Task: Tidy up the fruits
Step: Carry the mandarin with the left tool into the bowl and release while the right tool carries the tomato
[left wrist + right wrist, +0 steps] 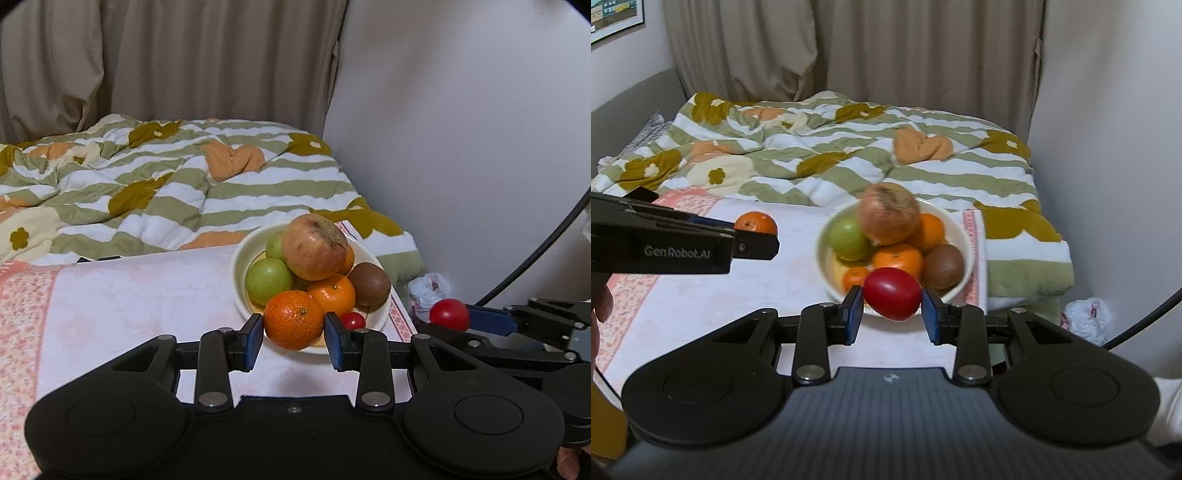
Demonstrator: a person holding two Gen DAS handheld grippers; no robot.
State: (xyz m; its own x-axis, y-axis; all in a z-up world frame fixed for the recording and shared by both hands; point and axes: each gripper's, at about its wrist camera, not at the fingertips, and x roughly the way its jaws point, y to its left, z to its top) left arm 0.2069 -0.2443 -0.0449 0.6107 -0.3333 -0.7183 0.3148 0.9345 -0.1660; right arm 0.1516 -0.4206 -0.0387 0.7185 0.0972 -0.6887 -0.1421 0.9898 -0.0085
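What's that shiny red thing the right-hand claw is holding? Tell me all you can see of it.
The red fruit looks like a small tomato: smooth, glossy, egg-shaped, evenly deep red, with no stem visible. It sits crosswise between the blue pads of the right gripper, pinched at its two ends and touching nothing else. It hangs in the air in front of the near rim of the cream bowl of fruit. The left wrist view shows it too, off to the right of the table.

heaped bowl (242, 254) right, tablecloth (140, 295) left bare
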